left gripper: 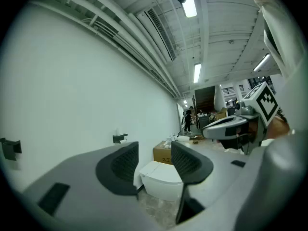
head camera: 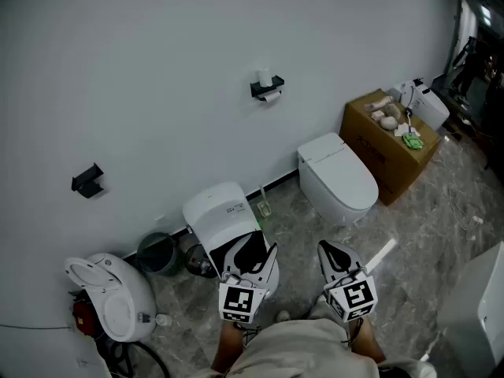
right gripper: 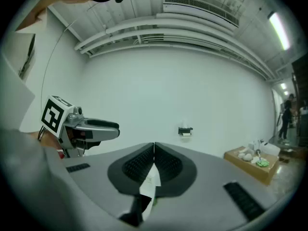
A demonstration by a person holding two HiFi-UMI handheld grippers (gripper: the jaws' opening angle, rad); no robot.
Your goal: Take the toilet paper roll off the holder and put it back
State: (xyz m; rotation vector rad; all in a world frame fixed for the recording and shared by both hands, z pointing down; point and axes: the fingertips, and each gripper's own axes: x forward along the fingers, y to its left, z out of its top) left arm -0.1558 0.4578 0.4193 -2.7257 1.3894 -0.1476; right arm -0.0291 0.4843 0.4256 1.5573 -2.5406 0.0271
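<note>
The toilet paper roll sits on a black holder high on the white wall, well away from both grippers. The same holder appears small in the left gripper view, and the holder is also far off in the right gripper view. My left gripper is held low near the person's body; its jaws stand a little apart with nothing between them. My right gripper is beside it, and its jaws are closed against each other and hold nothing.
A white toilet stands below and right of the holder. A cardboard box with small items is further right. A white lidded bin, a dark bucket and a white appliance line the wall at left. A second black bracket is on the wall.
</note>
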